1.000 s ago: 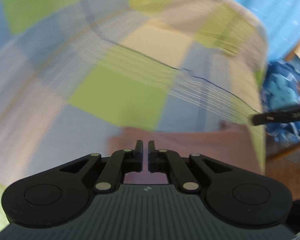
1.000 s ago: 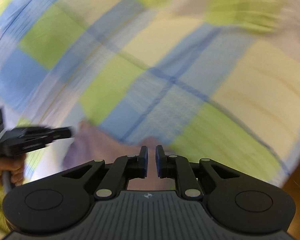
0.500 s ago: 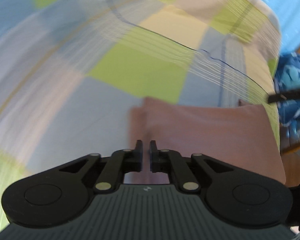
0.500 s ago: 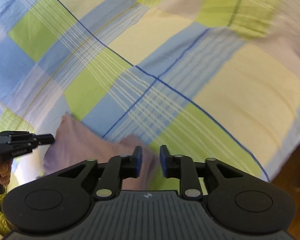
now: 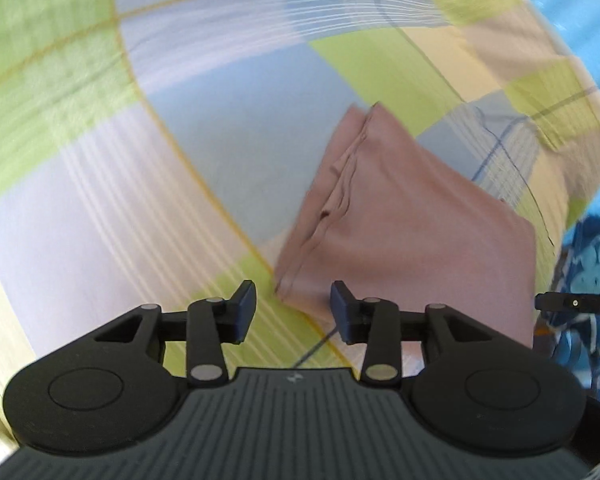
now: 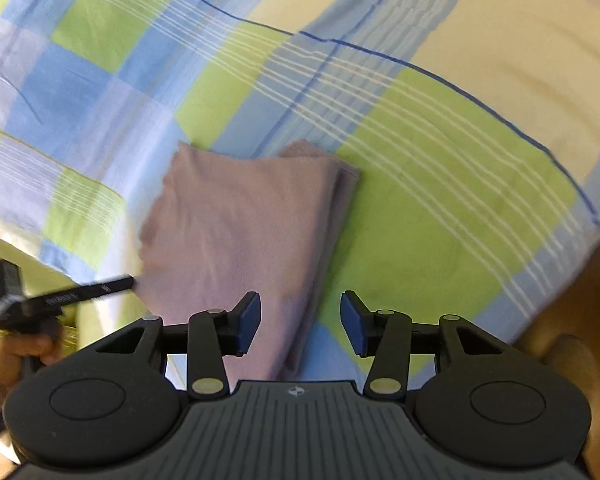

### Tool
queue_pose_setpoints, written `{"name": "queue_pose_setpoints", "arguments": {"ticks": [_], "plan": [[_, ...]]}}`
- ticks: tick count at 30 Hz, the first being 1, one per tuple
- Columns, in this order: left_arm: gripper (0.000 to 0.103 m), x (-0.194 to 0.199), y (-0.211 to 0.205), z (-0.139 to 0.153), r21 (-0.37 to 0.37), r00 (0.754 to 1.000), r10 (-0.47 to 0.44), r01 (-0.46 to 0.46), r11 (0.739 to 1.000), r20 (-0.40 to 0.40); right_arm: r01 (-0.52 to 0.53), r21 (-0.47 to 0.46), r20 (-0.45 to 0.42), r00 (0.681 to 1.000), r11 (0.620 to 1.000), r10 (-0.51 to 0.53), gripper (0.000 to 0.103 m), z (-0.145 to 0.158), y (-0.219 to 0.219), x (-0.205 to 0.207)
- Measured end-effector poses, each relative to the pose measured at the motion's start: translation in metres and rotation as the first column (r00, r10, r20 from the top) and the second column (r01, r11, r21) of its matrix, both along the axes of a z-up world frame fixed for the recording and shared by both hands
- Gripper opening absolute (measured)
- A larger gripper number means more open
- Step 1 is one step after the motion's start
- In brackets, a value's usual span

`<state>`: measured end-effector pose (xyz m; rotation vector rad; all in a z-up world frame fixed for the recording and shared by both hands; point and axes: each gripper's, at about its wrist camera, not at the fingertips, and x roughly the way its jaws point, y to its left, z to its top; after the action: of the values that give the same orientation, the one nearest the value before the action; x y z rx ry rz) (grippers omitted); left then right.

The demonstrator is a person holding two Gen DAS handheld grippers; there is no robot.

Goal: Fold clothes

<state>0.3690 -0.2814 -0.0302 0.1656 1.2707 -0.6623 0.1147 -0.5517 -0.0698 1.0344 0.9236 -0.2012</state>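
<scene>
The big checked bedsheet of green, blue, lilac and cream squares is spreading over the bed and filling nearly all of both views. On it the folded dusty-pink cotton garment is lying flat as a neat rectangle; in the right wrist view it is sitting around the centre and running down toward 6 o'clock, and in the left wrist view the same garment is lying from the centre out toward 3 o'clock, its stacked layered edge facing 9 o'clock.

At 3 o'clock in the left view a rumpled heap of blue patterned fabric is sitting beyond the edge of the bed.

The left gripper is now hovering with its jaws spread wide and nothing between them, just over the near corner of the garment. The right gripper is doing the same, jaws parted and empty, above the garment's right-hand edge. A second ago both pairs of jaws were pinched together low against the cloth; since then they have let go and lifted back, so more of the garment is showing. To my eye that means this fold is being finished and the piece is being left to rest, with either a last tidy or the next item to follow.
</scene>
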Motion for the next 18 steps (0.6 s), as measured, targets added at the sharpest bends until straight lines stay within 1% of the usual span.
{"name": "queue_pose_setpoints", "arguments": {"ticks": [2, 4, 5, 6, 7, 9, 10, 14, 17, 18], "plan": [[0.037, -0.009, 0.004, -0.002, -0.035, 0.999, 0.037, -0.037, 0.999, 0.016, 0.000, -0.015, 0.065, 0.998, 1.000, 0.001, 0.051, -0.004, -0.005, -0.001], [0.036, -0.019, 0.005, -0.004, -0.072, 0.998, 0.043, -0.040, 0.997, 0.044, 0.017, -0.046, 0.127, 0.992, 0.999, -0.011, 0.052, -0.007, -0.013, -0.002], [0.032, -0.025, 0.004, -0.007, -0.088, 0.998, 0.034, -0.029, 0.996, 0.062, 0.039, -0.050, 0.152, 0.988, 0.998, -0.031, 0.053, -0.011, -0.017, -0.004], [0.031, -0.031, 0.004, -0.010, -0.104, 0.997, 0.025, -0.017, 0.994, 0.079, 0.062, -0.054, 0.177, 0.983, 0.997, -0.052, 0.054, -0.014, -0.021, -0.006], [0.022, -0.037, 0.006, -0.013, -0.121, 0.995, 0.020, -0.008, 0.993, 0.099, 0.085, -0.053, 0.199, 0.977, 0.995, -0.072, 0.054, -0.018, -0.025, -0.008], [0.019, -0.046, 0.011, -0.018, -0.159, 0.991, 0.022, -0.001, 0.987, 0.134, 0.114, -0.022, 0.230, 0.967, 0.993, -0.106, 0.054, -0.030, -0.029, -0.011], [0.013, -0.049, 0.014, -0.020, -0.187, 0.990, 0.030, -0.003, 0.982, 0.141, 0.122, -0.011, 0.248, 0.962, 0.992, -0.116, 0.054, -0.034, -0.030, -0.012], [0.011, -0.057, 0.026, -0.027, -0.285, 0.986, 0.055, -0.009, 0.958, 0.155, 0.130, -0.015, 0.327, 0.938, 0.991, -0.118, 0.054, -0.041, -0.024, -0.015], [0.011, -0.059, 0.037, -0.031, -0.345, 0.985, 0.067, -0.008, 0.939, 0.159, 0.136, -0.017, 0.386, 0.915, 0.991, -0.119, 0.056, -0.046, -0.017, -0.017], [0.011, -0.060, 0.041, -0.033, -0.365, 0.984, 0.076, -0.012, 0.931, 0.162, 0.137, -0.021, 0.405, 0.907, 0.990, -0.117, 0.053, -0.049, -0.016, -0.014]]}}
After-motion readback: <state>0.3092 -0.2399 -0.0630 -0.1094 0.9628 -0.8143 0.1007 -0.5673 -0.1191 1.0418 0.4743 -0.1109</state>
